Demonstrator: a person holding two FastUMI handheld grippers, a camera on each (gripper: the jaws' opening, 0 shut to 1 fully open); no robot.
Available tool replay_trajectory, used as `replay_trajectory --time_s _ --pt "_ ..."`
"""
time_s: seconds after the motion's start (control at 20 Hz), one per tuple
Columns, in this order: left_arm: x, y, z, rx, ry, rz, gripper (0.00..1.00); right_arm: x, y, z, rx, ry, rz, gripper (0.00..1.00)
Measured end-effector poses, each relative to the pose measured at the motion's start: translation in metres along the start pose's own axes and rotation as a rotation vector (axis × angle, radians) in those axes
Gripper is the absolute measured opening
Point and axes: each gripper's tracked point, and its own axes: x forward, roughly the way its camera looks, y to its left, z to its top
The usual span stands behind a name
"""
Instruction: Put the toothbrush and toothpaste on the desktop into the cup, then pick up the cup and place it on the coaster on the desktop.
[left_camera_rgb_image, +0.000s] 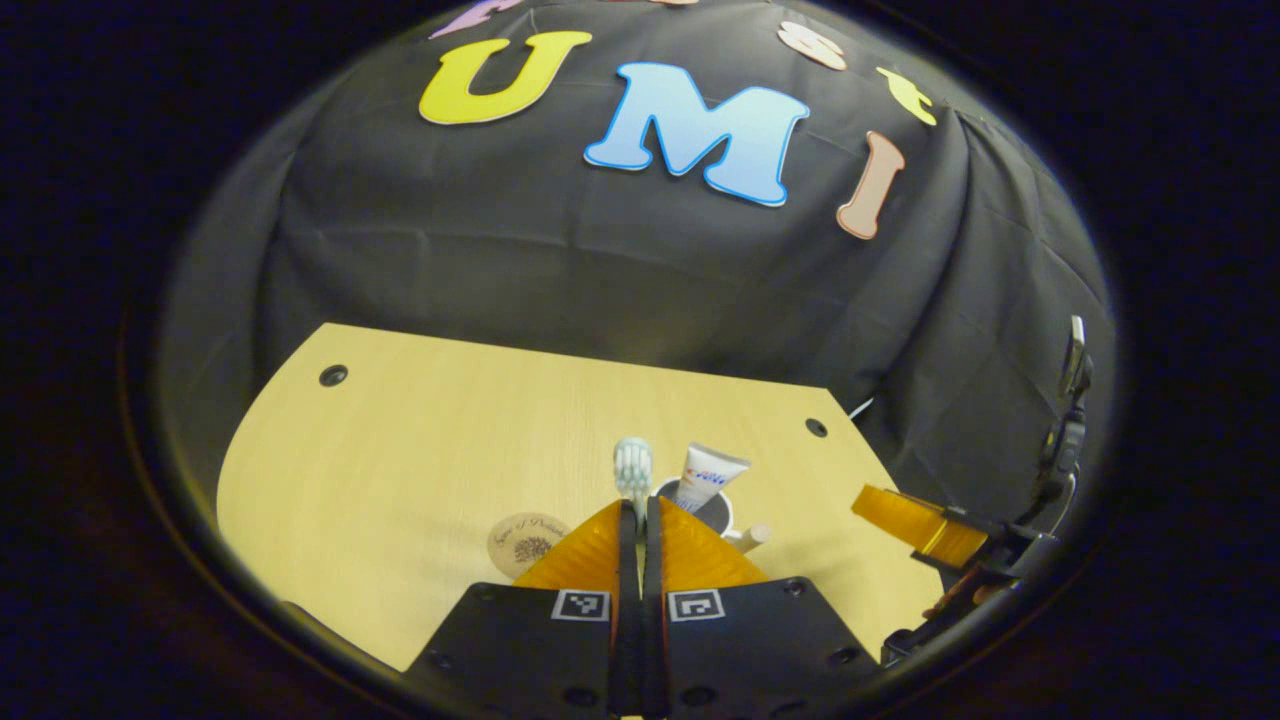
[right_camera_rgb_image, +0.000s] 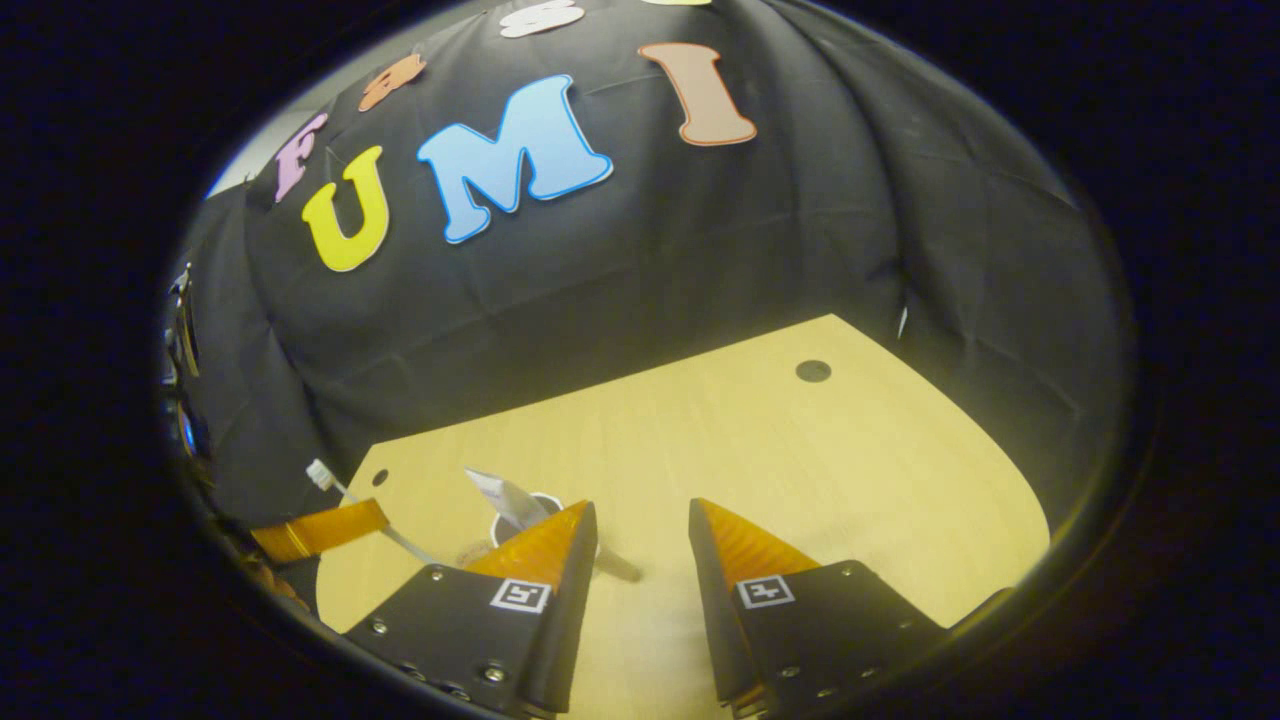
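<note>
My left gripper (left_camera_rgb_image: 640, 508) is shut on the toothbrush (left_camera_rgb_image: 632, 468), whose white bristle head sticks up just past the fingertips. Right behind it stands the dark cup (left_camera_rgb_image: 712, 512) with the white toothpaste tube (left_camera_rgb_image: 712, 474) upright inside. The round tan coaster (left_camera_rgb_image: 527, 543) lies on the desk to the left of my fingers. In the right gripper view the toothbrush (right_camera_rgb_image: 330, 482) slants up out of the left gripper (right_camera_rgb_image: 320, 530), and the cup (right_camera_rgb_image: 512, 503) with the toothpaste tube (right_camera_rgb_image: 500, 490) peeks over one finger. My right gripper (right_camera_rgb_image: 640, 520) is open and holds nothing.
The pale wooden desk (left_camera_rgb_image: 420, 450) has a curved edge and small dark holes (left_camera_rgb_image: 333, 375) near its back. Black cloth hangs close behind. The right gripper's orange finger (left_camera_rgb_image: 905, 515) hovers at the desk's right side, a little apart from the cup.
</note>
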Motion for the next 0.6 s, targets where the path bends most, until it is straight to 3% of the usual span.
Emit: replay_trajectory --time_s 0.3,0.6 --pt "0.028 -0.032 0.022 0.05 -0.049 -0.025 0.07 -0.007 -0.043 -0.008 0.053 0.021 -0.047 0.53" --pt "0.025 -0.052 0.048 0.093 -0.127 -0.03 0.07 0.0 -0.065 -0.002 0.091 0.024 -0.058 0.53"
